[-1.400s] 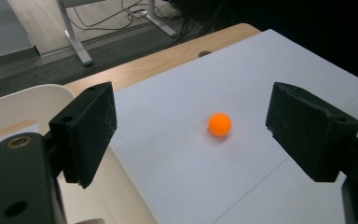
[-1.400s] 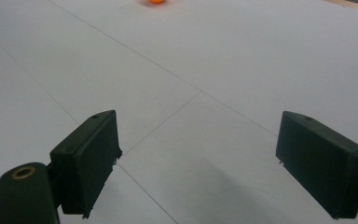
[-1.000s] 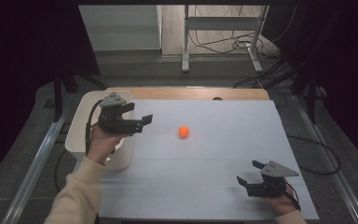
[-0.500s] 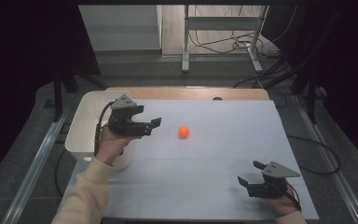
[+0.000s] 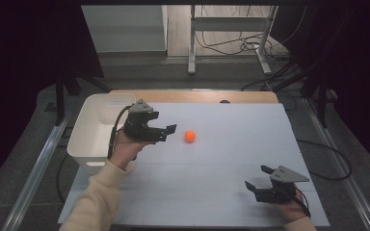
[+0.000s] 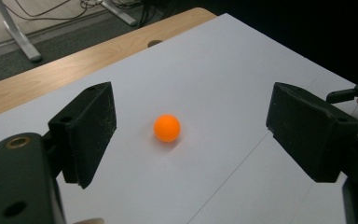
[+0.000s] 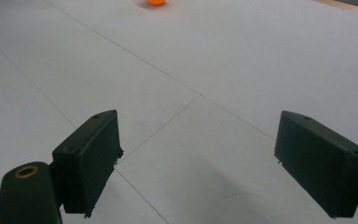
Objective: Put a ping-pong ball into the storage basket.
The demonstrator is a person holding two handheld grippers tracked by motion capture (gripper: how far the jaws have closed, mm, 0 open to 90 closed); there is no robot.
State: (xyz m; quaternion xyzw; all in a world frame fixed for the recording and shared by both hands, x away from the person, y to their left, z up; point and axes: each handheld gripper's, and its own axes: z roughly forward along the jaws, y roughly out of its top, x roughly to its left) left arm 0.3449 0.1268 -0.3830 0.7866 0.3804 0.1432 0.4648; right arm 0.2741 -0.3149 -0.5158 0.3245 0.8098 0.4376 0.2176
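At the far left a white bin (image 5: 94,130) stands on the edge of the table (image 5: 231,168), open at the top, probably placed there to receive something. Just beside it the left gripper (image 5: 166,132) hangs above the white surface, held by the person's left hand (image 5: 125,149), and its jaws are spread wide. They point toward the orange ball (image 5: 190,136), which lies alone near the middle of the table, close in front of the jaws but not touching them. In the left gripper view the ball (image 6: 167,127) sits between the two jaws, so I think the hand lines up for a grasp. At the right, near the front edge, the right gripper (image 5: 265,179) rests low over the table with jaws also spread and empty, well apart from the ball, as if it waits.
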